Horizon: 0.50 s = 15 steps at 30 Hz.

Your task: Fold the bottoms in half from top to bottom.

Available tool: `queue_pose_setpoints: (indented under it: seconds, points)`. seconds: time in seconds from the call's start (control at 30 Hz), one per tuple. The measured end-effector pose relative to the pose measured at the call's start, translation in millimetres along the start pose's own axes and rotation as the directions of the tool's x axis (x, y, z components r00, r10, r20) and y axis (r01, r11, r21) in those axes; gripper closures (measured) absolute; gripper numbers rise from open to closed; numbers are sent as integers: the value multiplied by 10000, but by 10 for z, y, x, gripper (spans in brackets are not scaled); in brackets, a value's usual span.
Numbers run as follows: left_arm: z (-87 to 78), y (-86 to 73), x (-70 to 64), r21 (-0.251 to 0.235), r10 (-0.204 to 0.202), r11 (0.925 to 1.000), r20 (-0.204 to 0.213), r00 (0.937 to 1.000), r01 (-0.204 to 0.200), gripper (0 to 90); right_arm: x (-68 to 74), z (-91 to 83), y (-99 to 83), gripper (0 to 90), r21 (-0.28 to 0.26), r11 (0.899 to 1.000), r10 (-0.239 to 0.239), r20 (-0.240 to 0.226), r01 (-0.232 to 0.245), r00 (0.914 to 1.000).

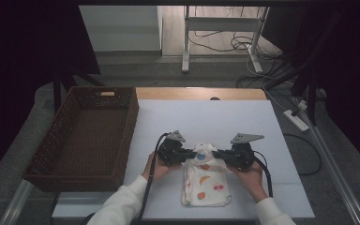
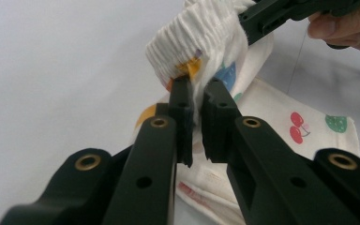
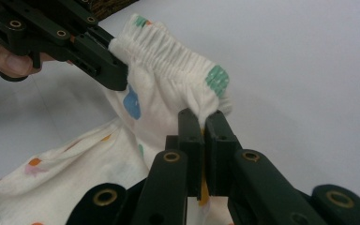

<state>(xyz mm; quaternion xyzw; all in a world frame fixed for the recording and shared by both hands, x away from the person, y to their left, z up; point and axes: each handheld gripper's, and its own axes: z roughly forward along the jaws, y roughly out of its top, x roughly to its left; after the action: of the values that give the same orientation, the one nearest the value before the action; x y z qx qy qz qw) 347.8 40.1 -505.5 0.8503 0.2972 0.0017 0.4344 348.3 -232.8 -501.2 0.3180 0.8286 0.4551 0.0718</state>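
Your left gripper [image 2: 196, 89] has its jaws nearly closed on the gathered waistband of the small white garment [image 1: 206, 180], pinching a fold of the cloth just under the elastic edge. Your right gripper [image 3: 203, 117] is clamped the same way on the other end of that waistband, its jaws pressed together with cloth between them. In the high view the two grippers face each other, left [image 1: 186, 154] and right [image 1: 217, 153], with the waistband lifted and bunched between them. The rest of the garment, printed with coloured fruit shapes, lies flat on the white table [image 1: 206, 119] and trails back toward you. Your hands hold the grippers from behind, white sleeves showing at the bottom edge. A brown wicker basket [image 1: 58, 129] sits on the left side of the table, well apart from the garment.
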Motion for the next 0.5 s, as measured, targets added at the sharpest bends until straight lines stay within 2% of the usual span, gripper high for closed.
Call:
queue_pose_setpoints:
  seconds: [0.5]
  points:
    - [-43,-49,-63,88,6,10000,-1,10000,-6,834,73,-30,-34,863,8,10000,-90,-97,90,9999]
